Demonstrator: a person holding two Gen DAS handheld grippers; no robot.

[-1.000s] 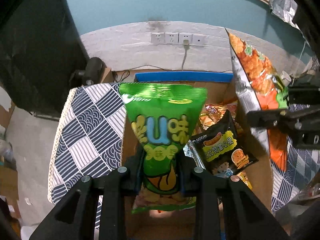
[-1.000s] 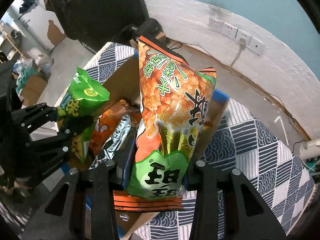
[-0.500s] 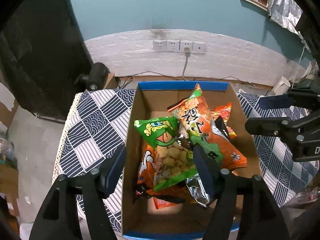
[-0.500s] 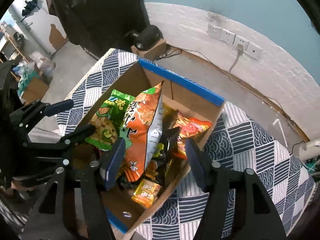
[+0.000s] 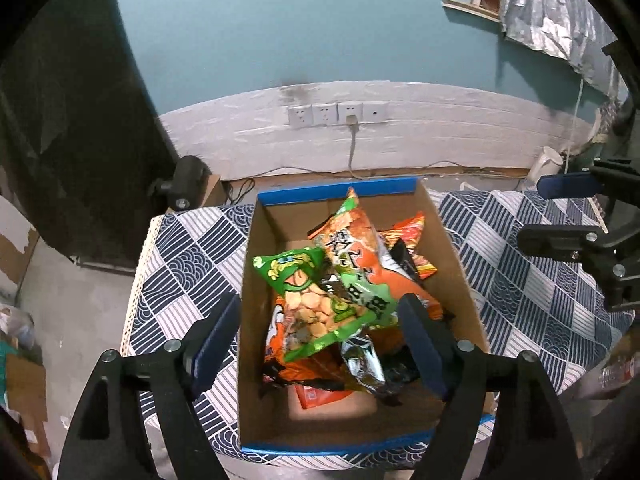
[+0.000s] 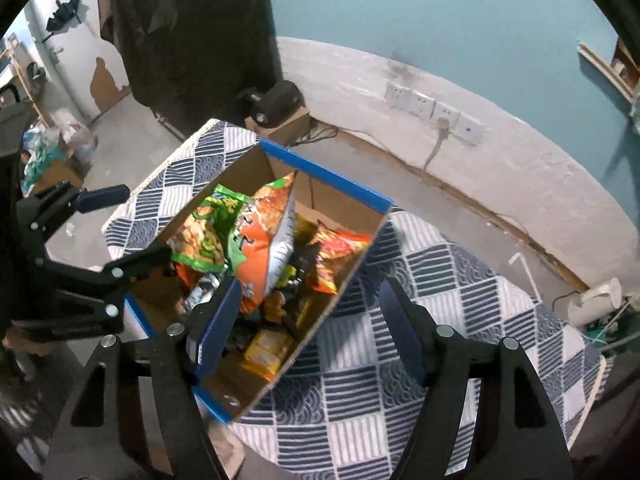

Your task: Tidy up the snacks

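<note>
A cardboard box (image 5: 256, 280) with blue-taped rims stands on the patterned cloth and holds several snack bags. A green snack bag (image 5: 308, 300) lies on top at the left of the pile, and an orange-and-green bag (image 5: 360, 256) leans beside it. My left gripper (image 5: 320, 344) hovers above the box's near half, its jaws opening with nothing between them. In the right wrist view the same box (image 6: 352, 276), green bag (image 6: 204, 236) and orange bag (image 6: 260, 240) show. My right gripper (image 6: 312, 328) hangs over the box's right wall, jaws opening and empty.
The blue-and-white checked cloth (image 5: 180, 264) covers the table (image 6: 440, 320) around the box. A white wall with sockets (image 5: 336, 114) runs behind. A small black device (image 5: 188, 184) sits at the far left corner. A white jug (image 6: 596, 304) stands on the floor at the right.
Both grippers let go of their bags: the green bag and the orange bag dropped into the box. Both pairs of jaws widened, and both grippers rose and pulled back from the box.
</note>
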